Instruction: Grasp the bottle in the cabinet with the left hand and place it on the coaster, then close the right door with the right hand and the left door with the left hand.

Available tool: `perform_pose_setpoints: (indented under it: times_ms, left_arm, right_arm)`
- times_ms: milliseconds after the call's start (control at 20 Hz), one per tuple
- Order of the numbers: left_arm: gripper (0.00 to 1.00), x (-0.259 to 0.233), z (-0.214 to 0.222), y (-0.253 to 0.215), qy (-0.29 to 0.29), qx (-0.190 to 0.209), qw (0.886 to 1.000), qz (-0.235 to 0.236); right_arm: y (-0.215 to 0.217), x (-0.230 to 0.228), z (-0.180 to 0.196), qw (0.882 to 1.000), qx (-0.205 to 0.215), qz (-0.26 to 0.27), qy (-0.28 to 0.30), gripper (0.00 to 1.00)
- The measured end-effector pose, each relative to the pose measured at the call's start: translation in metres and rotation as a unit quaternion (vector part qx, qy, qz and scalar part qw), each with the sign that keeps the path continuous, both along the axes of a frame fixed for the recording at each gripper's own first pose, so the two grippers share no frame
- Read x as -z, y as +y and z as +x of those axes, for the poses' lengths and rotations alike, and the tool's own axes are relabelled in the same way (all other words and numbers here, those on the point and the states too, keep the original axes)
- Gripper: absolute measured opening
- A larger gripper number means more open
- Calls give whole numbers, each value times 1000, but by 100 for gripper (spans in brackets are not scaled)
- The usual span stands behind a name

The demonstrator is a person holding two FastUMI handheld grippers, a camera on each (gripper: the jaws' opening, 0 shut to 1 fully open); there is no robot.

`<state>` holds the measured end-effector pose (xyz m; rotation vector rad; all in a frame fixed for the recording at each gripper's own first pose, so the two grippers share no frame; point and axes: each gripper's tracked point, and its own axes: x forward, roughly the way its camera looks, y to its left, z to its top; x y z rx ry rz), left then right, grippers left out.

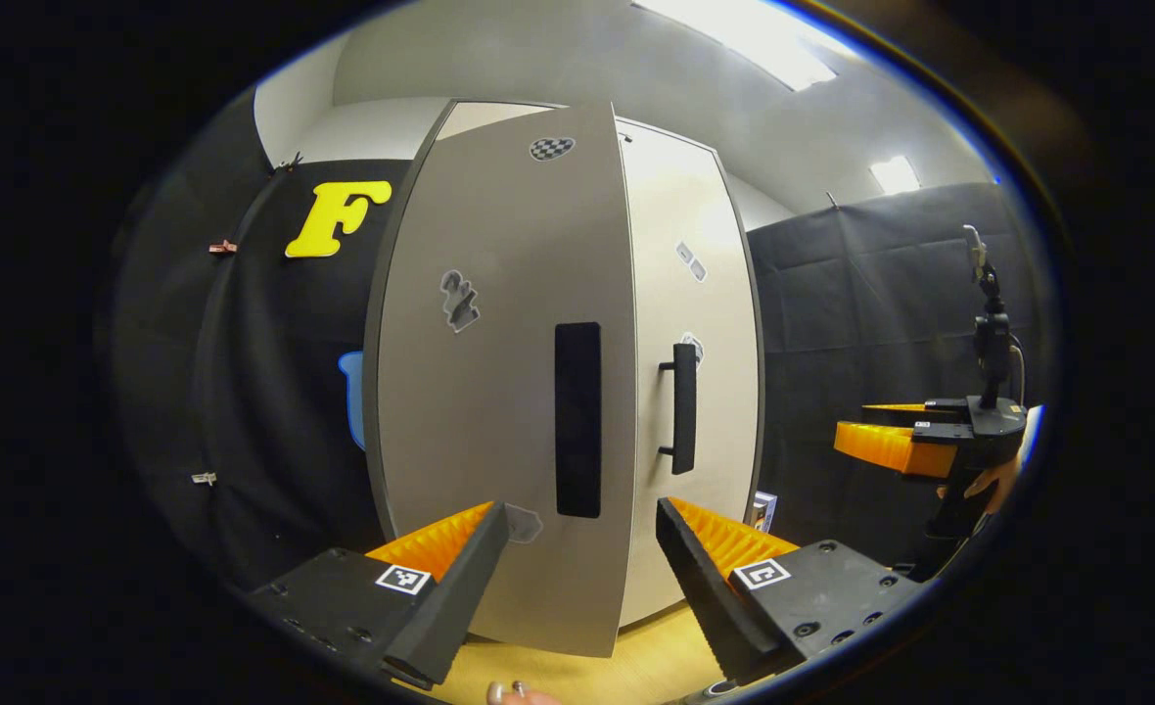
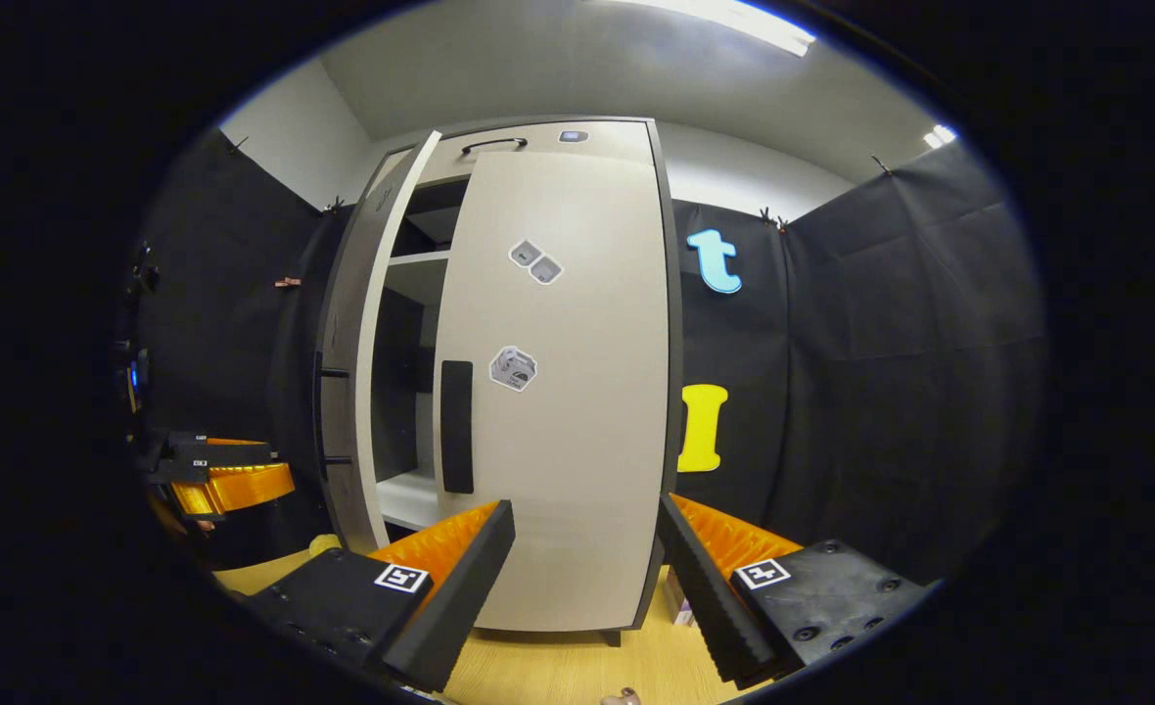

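Observation:
The cabinet's left door (image 1: 499, 392) stands partly open, its free edge and long black handle (image 1: 577, 419) swung towards me. My left gripper (image 1: 582, 509) is open just in front of that door's lower part, with nothing between its fingers. The right door (image 1: 690, 294) with its black handle (image 1: 683, 408) looks flat against the cabinet. In the right gripper view the right door (image 2: 563, 392) faces me and the left door (image 2: 347, 392) shows edge-on, with bare shelves (image 2: 416, 259) in the gap. My right gripper (image 2: 587, 507) is open and holds nothing. It floats at the right (image 1: 891, 446), away from the cabinet.
The cabinet stands on a light wooden table (image 1: 636, 656). A small box (image 1: 763, 509) lies beside the cabinet's right foot. Black cloth walls close in on both sides. A hand (image 1: 989, 480) holds the right gripper's body. The left gripper (image 2: 230, 480) shows at the far left.

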<state>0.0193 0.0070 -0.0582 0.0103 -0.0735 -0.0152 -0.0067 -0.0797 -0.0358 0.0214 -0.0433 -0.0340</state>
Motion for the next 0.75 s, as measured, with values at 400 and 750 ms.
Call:
perform_pose_setpoints:
  times_ms: [400,750]
  left_arm:
    - [96,2,-4,2,1,13,1000,-12]
    - [97,2,-7,1,7,23,1000,15]
  right_arm:
    - [10,-6,-11,1000,3,-13,-12,97]
    - [12,-10,-13,1000,13,0,-15,97]
